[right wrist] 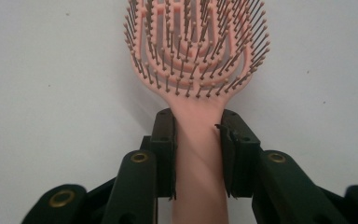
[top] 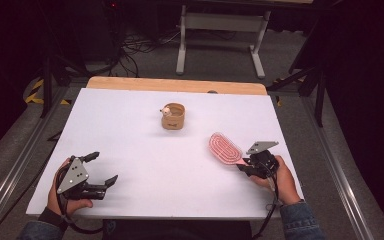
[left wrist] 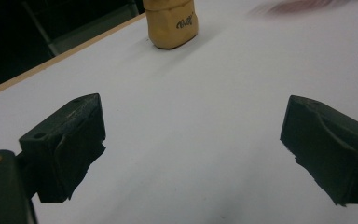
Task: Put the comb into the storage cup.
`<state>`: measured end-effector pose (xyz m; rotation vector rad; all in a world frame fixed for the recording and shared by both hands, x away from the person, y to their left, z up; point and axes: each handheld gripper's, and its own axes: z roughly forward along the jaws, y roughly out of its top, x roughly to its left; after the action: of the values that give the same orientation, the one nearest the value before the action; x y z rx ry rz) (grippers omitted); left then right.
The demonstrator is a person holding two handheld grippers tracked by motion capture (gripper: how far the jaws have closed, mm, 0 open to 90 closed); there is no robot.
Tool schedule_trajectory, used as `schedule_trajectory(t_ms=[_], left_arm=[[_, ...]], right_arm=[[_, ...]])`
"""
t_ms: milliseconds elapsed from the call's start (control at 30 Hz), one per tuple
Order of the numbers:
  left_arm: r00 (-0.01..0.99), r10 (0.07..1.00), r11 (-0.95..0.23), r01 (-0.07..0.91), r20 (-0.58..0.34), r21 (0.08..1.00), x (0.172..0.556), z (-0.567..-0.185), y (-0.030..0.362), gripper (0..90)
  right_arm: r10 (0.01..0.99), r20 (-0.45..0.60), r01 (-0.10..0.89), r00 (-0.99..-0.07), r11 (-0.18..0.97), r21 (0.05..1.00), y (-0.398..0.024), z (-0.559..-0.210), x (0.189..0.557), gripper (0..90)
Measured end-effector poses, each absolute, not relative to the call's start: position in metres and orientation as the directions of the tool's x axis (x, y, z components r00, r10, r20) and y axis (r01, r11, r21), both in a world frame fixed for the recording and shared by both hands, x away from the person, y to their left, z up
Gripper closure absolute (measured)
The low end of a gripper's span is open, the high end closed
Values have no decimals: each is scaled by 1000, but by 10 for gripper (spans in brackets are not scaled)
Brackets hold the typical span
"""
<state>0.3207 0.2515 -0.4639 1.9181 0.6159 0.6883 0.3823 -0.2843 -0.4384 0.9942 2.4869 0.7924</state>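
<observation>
A pink hairbrush (top: 225,147) lies at the right of the white table, bristles up. My right gripper (top: 247,164) is shut on its handle; in the right gripper view the two jaws press both sides of the hairbrush (right wrist: 198,70) handle, at my right gripper (right wrist: 198,140). A tan wooden holder (top: 173,116) with a small pale item in it stands upright at the table's middle back. My left gripper (top: 102,167) rests near the front left edge, open and holding nothing. The left gripper view has the holder (left wrist: 170,23) far ahead of my left gripper (left wrist: 193,135).
The white table top (top: 130,140) has a wooden strip along its far edge. Behind it stands a white-legged bench frame (top: 220,30) on a grey floor, with cables to the left. A metal rail (top: 15,165) runs along the table's left side.
</observation>
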Motion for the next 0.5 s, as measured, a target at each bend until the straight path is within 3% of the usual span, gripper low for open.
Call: schedule_trajectory(t_ms=[500], left_arm=[[693, 692, -397, 132, 202, 908, 322, -465, 251, 63]], right_arm=[[776, -169, 388, -607, 475, 790, -285, -422, 373, 696]])
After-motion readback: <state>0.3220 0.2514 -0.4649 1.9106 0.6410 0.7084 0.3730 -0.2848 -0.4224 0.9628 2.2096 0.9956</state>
